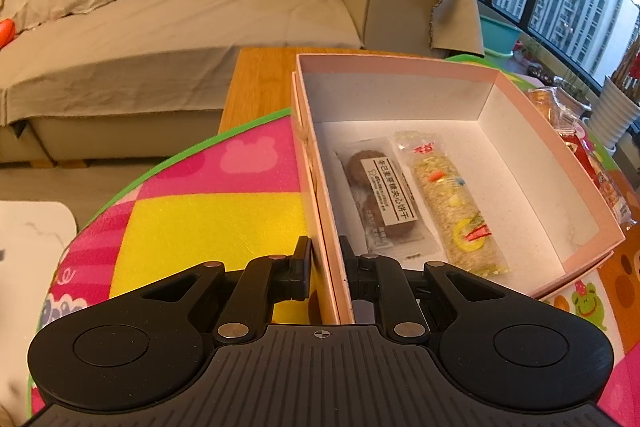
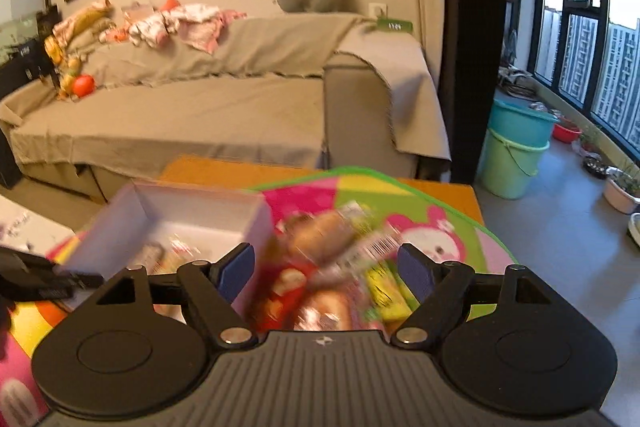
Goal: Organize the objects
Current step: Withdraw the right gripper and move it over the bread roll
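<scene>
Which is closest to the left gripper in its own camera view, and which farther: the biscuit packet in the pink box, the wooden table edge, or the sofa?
From the left gripper, clamped on the pink box wall:
1. Biscuit packet, just ahead inside the box, on its floor.
2. Wooden table, beyond the box's far left corner.
3. Sofa, farthest, across the back.

A wooden table (image 1: 260,83) at frame centre carries a bright cartoon play mat (image 1: 208,211). On the mat sit an open pink box (image 1: 552,163) and, at right, a heap of snack packets (image 1: 560,115).
</scene>
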